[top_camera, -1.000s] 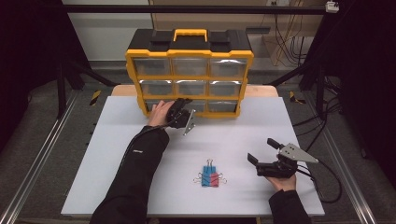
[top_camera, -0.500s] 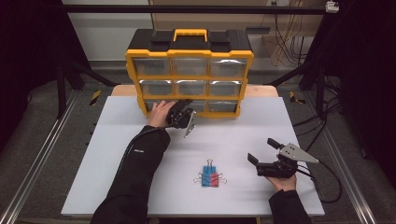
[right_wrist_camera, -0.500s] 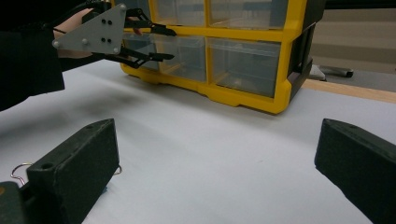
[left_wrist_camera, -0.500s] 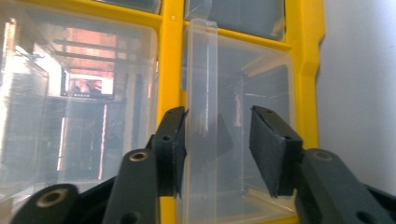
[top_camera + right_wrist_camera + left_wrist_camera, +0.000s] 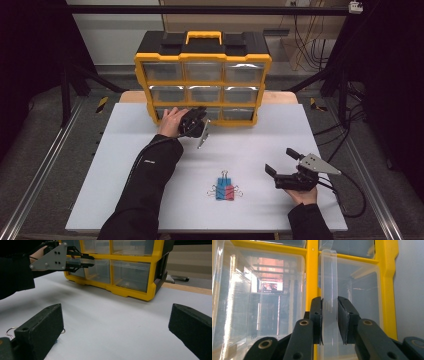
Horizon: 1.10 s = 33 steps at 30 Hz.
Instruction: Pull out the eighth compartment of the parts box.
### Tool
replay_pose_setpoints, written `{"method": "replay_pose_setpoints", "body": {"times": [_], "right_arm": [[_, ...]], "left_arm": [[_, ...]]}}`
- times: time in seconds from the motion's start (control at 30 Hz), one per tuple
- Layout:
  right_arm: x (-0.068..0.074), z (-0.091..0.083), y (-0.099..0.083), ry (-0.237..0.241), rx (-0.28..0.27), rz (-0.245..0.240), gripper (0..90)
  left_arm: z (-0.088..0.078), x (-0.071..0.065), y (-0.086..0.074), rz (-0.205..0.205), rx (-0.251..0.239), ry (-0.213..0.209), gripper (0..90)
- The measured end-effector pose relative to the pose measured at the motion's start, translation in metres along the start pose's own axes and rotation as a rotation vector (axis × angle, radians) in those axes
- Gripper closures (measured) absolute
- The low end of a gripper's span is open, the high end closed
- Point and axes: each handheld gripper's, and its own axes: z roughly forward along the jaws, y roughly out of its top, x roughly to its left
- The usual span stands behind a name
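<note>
the left gripper (image 5: 199,119) is up against the bottom row of the yellow drawer box (image 5: 202,77). its fingers (image 5: 343,320) have just been closing, and now they sit on both sides of a clear drawer tab (image 5: 329,305), touching it or almost, likely to pull that drawer out. the left arm reaches far forward to the box, hand turned on its side. in front of the box, on the white surface (image 5: 125,165), lie the blue and red clips (image 5: 225,192), maybe waiting to go inside. to the right of the box and nearer the person, the right gripper (image 5: 282,161) rests low with fingers wide apart, holding nothing.
</note>
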Motion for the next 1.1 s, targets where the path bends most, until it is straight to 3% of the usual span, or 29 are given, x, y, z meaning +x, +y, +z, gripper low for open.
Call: {"method": "replay_pose_setpoints", "body": {"times": [0.17,0.43,0.8,1.1], "right_arm": [[-0.0003,-0.0001,0.0,-0.002,-0.006,-0.004,0.4],[-0.0003,-0.0004,0.0002,-0.004,-0.003,-0.001,0.4],[0.0001,-0.0008,0.0005,-0.008,-0.001,0.006,0.4],[-0.0002,-0.0009,0.0007,-0.008,-0.005,0.001,0.3]], "left_arm": [[0.0004,-0.0032,0.0011,0.035,0.003,0.023,74.8],[0.0002,-0.0046,0.002,0.056,0.004,0.042,75.5],[-0.002,-0.0058,0.0025,0.036,0.008,0.051,75.8],[-0.0079,-0.0078,0.0053,0.047,0.015,0.058,75.9]]}}
